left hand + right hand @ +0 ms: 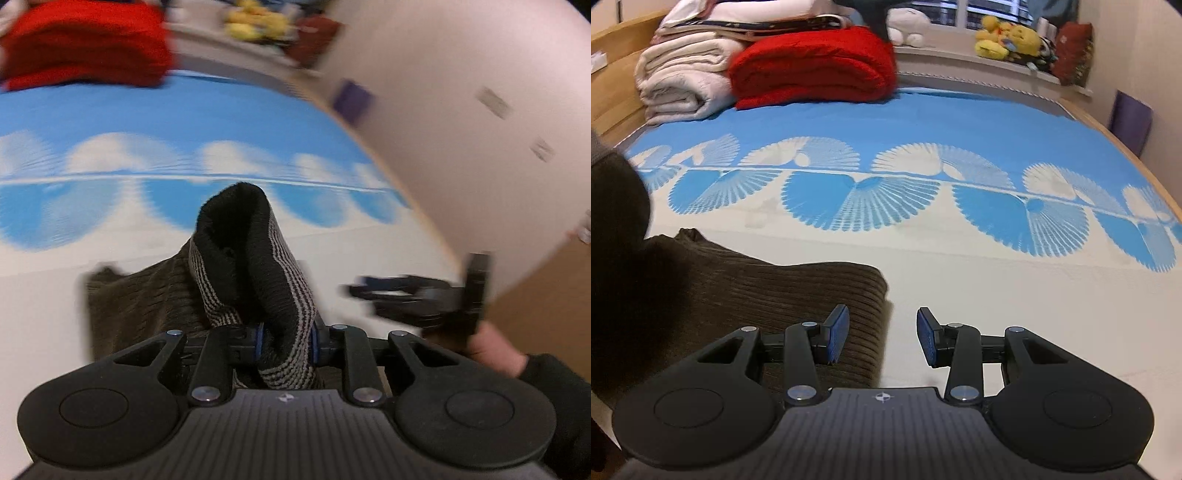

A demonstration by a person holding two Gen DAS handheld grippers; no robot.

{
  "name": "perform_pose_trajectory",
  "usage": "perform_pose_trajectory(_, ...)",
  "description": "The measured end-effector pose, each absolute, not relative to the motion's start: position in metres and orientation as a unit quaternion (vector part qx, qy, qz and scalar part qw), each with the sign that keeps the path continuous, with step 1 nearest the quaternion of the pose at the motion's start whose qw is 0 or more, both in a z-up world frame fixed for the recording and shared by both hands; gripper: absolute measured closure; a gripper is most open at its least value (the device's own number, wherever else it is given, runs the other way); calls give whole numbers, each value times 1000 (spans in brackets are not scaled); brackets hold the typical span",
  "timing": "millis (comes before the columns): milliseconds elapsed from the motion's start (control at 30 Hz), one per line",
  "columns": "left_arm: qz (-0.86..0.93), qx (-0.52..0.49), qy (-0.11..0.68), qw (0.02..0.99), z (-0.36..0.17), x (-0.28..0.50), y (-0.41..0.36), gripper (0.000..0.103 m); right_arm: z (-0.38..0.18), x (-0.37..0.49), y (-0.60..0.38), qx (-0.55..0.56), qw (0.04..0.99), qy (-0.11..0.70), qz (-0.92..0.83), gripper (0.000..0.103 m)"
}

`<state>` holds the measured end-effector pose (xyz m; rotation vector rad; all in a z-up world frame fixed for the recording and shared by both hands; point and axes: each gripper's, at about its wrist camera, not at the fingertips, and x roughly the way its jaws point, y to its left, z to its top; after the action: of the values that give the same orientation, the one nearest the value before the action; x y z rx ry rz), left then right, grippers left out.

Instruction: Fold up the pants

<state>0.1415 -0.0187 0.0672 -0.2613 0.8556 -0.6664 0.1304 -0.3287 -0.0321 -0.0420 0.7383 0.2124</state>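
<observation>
The brown corduroy pants (pixel 768 295) lie folded on the bed at the near left. My left gripper (pixel 286 341) is shut on the pants' striped waistband with black lining (pixel 255 266), which stands lifted above the rest of the pants (pixel 144 306). My right gripper (pixel 882 336) is open and empty, low over the right edge of the pants, its left pad (pixel 837 334) above the cloth and its right pad over bare sheet. It also shows in the left wrist view (pixel 417 295), to the right of the pants, blurred.
A blue and white patterned bedsheet (pixel 923 122) covers the bed. A folded red blanket (pixel 816 66) and cream bedding (pixel 683 81) lie at the far left. Plush toys (pixel 1008 38) sit on the window sill. A pale wall (pixel 461 110) runs along the right.
</observation>
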Motion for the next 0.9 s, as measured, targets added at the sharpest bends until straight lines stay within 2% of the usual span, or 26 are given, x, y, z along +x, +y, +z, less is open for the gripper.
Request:
perform_pose_trajectory(167, -370, -91, 418, 825, 54, 154, -120, 79, -35, 130, -356, 34, 927, 368, 63, 61)
perform_pose_trajectory(233, -368, -70, 441, 815, 35, 161, -154, 75, -37, 131, -370, 63, 925, 371, 43, 61)
perform_pose_trajectory(300, -356, -53, 470, 805, 14, 166, -172, 63, -40, 131, -383, 93, 922, 374, 24, 61)
perform_pose_trajectory(367, -355, -49, 493, 793, -1, 173, -179, 62, -43, 132, -396, 122, 918, 377, 8, 60)
perform_pose_trajectory(433, -363, -59, 493, 788, -2, 178, -166, 57, -47, 132, -408, 154, 912, 381, 4, 60)
perform_pose_trajectory(500, -368, -81, 471, 798, 12, 185, -145, 47, -49, 132, -415, 185, 905, 384, 13, 59)
perform_pose_trajectory(567, -357, -101, 450, 812, 23, 190, -120, 43, -52, 133, -416, 213, 895, 390, 38, 58)
perform_pose_trajectory(767, -257, -125, 459, 841, 21, 197, -35, 43, -66, 144, -387, 272, 839, 443, 159, 44)
perform_pose_trajectory(900, -213, -93, 486, 843, 10, 187, 7, 43, -73, 154, -353, 237, 825, 480, 183, 34)
